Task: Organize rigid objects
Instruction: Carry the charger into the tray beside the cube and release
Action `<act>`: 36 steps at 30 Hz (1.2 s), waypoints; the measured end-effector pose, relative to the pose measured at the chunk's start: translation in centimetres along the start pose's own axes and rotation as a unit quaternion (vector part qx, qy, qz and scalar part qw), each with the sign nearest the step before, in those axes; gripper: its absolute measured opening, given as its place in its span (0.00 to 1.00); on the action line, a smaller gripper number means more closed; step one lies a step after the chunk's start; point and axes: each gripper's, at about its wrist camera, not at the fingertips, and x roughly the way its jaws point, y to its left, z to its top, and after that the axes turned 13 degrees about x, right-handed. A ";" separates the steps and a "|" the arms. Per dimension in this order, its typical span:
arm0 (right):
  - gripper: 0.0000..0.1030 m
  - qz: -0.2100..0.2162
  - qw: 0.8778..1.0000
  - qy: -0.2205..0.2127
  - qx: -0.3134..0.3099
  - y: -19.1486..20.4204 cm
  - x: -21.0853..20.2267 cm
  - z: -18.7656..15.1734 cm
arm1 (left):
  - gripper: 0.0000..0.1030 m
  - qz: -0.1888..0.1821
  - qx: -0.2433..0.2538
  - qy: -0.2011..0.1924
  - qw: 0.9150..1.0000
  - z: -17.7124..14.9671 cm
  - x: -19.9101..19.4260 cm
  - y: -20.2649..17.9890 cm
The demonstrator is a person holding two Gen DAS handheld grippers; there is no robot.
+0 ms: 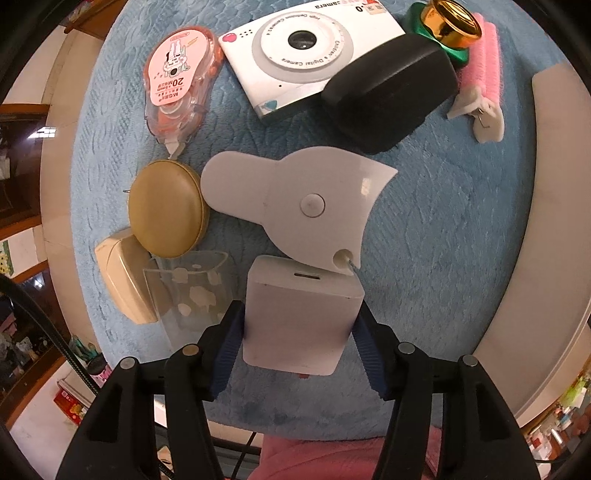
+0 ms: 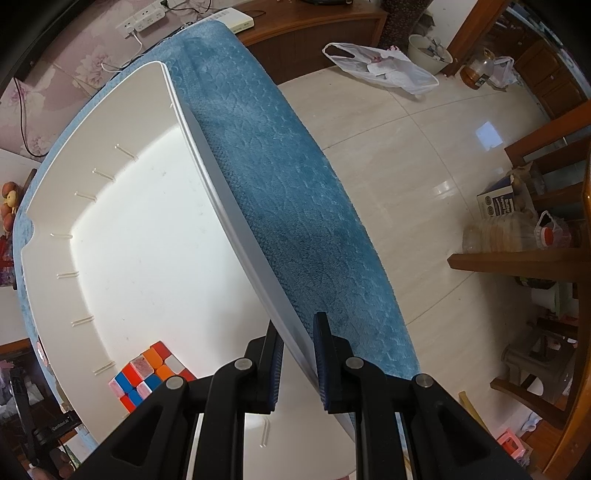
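In the left wrist view my left gripper (image 1: 299, 328) is shut on a white rectangular box (image 1: 301, 314), held just above the blue cloth (image 1: 436, 229). Ahead lie a white flat plastic tool (image 1: 299, 203), a tan round case (image 1: 166, 210), a beige block (image 1: 123, 277), a clear case (image 1: 192, 291), a correction tape (image 1: 181, 77), a white toy camera (image 1: 306, 55), a black case (image 1: 391, 92), a pink hair roller clip (image 1: 480, 77) and a gold-and-green bottle (image 1: 447, 26). In the right wrist view my right gripper (image 2: 299, 354) is shut on the wall of a white bin (image 2: 229, 221), which holds a Rubik's cube (image 2: 147, 373).
The white bin's rim (image 1: 546, 221) curves along the right of the left wrist view. In the right wrist view the blue cloth (image 2: 295, 192) ends at the table edge, with tiled floor (image 2: 424, 155), wooden shelves (image 2: 517, 258) and a plastic bag (image 2: 380, 66) beyond.
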 end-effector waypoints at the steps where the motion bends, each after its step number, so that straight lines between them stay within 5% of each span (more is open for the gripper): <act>1: 0.16 0.001 1.000 0.000 -0.001 0.0 0.0 0.0 | 0.60 0.000 0.000 0.000 1.000 -0.2 -0.2 -0.3; 11: 0.16 0.018 1.000 0.003 -0.019 -0.5 -0.1 0.0 | 0.59 0.003 0.020 -0.017 1.000 -3.2 -1.6 -2.3; 20: 0.15 0.038 0.998 0.009 -0.040 -0.9 -0.2 0.3 | 0.59 0.000 0.042 -0.075 0.996 -7.0 -6.2 -4.8; 36: 0.15 0.064 0.996 0.017 -0.063 -1.6 0.2 0.7 | 0.60 0.013 0.125 -0.152 0.980 -9.7 -12.7 -11.5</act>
